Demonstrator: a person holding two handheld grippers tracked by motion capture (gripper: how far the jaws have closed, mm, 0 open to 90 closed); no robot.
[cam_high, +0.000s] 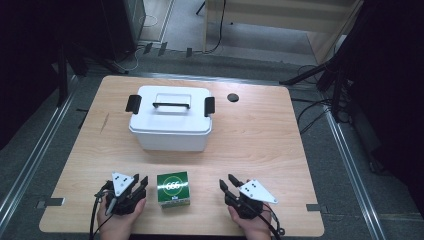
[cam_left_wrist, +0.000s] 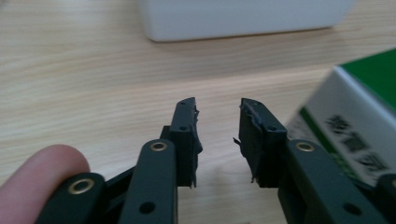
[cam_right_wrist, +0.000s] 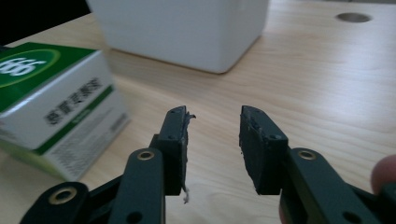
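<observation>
Landmark: we take the small green-and-white cardboard box (cam_high: 173, 189) printed with "666" as our reference; it sits on the light wooden desk (cam_high: 260, 135), close to the near edge and about midway between our two hands.

Left gripper: we hold the left gripper (cam_high: 141, 183) just beside the box, on its left in the high view, not touching it.

Left fingers: in the left gripper view the black fingers (cam_left_wrist: 186, 135) stand spread with a clear gap and only bare desk between them; the box's white side with its green stripe shows close at the right edge of that view.

Right gripper: we hold the right gripper (cam_high: 226, 183) near the box on its right in the high view, a little farther off than the left one.

Right fingers: in the right gripper view the fingers (cam_right_wrist: 173, 140) stand apart in the same way, nothing pinched; the box lies off to their left.

Container: a white rectangular plastic storage container (cam_high: 171, 118) with a black carry handle on its lid and a black latch at each end stands beyond the box, well apart from it, with its lid on.

Desk hole: a small round dark hole (cam_high: 232, 97) lies beyond the box, just right of the container.
</observation>
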